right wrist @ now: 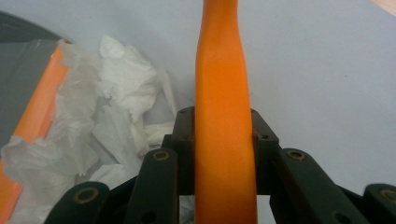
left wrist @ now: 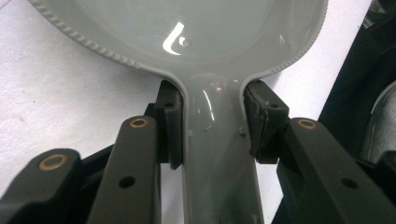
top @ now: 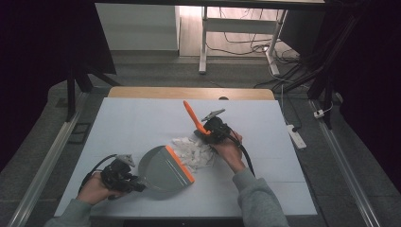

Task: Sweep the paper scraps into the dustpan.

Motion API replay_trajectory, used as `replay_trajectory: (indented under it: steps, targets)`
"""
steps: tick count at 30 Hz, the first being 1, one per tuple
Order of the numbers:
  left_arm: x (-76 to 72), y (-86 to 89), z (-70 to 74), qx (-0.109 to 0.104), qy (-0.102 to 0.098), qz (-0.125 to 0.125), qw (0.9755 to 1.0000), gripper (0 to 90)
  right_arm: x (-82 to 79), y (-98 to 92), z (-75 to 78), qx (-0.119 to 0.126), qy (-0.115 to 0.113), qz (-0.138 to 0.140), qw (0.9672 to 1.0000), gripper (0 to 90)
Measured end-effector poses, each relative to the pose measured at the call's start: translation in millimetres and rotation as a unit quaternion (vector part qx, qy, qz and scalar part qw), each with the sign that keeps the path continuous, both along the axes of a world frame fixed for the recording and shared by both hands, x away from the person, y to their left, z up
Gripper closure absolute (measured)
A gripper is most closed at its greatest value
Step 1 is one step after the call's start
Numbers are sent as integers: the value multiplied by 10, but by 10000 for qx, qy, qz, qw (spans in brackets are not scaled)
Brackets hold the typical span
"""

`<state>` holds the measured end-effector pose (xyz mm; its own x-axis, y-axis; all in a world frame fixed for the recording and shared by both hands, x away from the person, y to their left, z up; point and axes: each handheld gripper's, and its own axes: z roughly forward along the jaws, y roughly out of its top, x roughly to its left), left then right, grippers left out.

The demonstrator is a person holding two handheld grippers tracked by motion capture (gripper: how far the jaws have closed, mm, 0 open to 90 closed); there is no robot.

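Observation:
A grey dustpan (top: pixel 163 169) with an orange lip (top: pixel 179 163) lies flat on the white table, its mouth facing a heap of crumpled white paper (top: pixel 195 151). My left gripper (top: pixel 137 183) is shut on the dustpan's grey handle (left wrist: pixel 212 140), one pad on each side. Above the paper, my right gripper (top: pixel 208 132) is shut on the orange handle (top: pixel 193 116) of a brush, which slants up and to the left. In the right gripper view the orange handle (right wrist: pixel 223 116) runs up between the jaws, with the paper (right wrist: pixel 105 116) and the orange lip (right wrist: pixel 39 107) to its left.
The white table top (top: pixel 142 118) has a wooden strip along its far edge. Beyond it stand a white desk frame (top: pixel 204 42) and floor cables. A power strip (top: pixel 296 136) lies on the floor to the right. Metal rails run along both sides.

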<state>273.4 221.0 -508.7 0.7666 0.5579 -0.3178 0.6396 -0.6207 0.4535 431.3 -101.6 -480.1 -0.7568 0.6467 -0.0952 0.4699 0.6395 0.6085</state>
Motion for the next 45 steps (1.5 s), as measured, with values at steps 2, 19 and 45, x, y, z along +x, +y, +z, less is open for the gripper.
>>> replay_trajectory:
  steps: [2,19,45]
  targets:
    - [0,0,-1,-1,2,-2,10000,613,-26,36,-3,-19,-3,56,10000,702]
    - [0,-4,0,-7,-1,12,10000,613,-239,268,-23,-38,-16,450,9990,702]
    - [-4,-3,-1,-7,7,23,10000,613,-562,645,-26,165,90,1155,9931,701]
